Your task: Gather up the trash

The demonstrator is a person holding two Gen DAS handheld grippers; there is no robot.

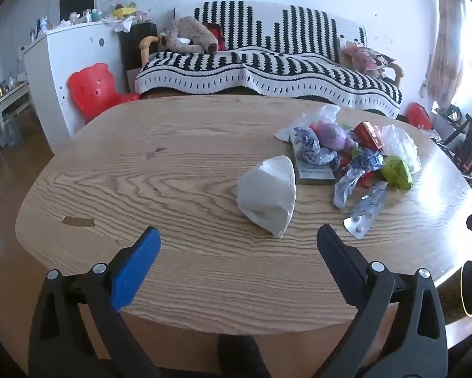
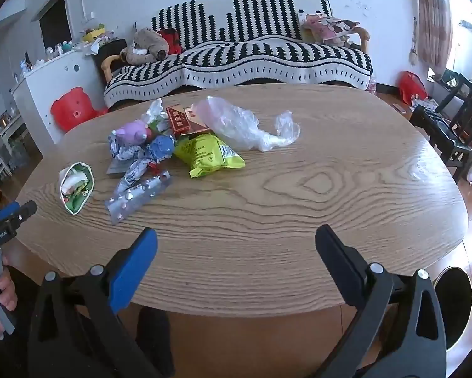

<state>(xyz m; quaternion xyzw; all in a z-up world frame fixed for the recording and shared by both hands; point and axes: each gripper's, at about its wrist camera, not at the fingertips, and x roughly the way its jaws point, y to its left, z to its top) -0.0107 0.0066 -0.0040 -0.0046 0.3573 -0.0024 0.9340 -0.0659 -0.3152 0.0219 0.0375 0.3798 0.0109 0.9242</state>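
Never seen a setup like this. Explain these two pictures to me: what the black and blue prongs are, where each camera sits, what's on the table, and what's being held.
The prongs are hand-held two-finger grippers, one per hand; a person works them. Each picture comes from a camera on one gripper, looking along its fingers. The left gripper and the right gripper both stand open and hold nothing.

On the wooden table lies trash: a white paper carton, a silver blister pack, a green snack bag, a red box, clear plastic film and crumpled blue-white wrappers. A round bin opening shows beyond the table's near right edge. A striped sofa stands behind.
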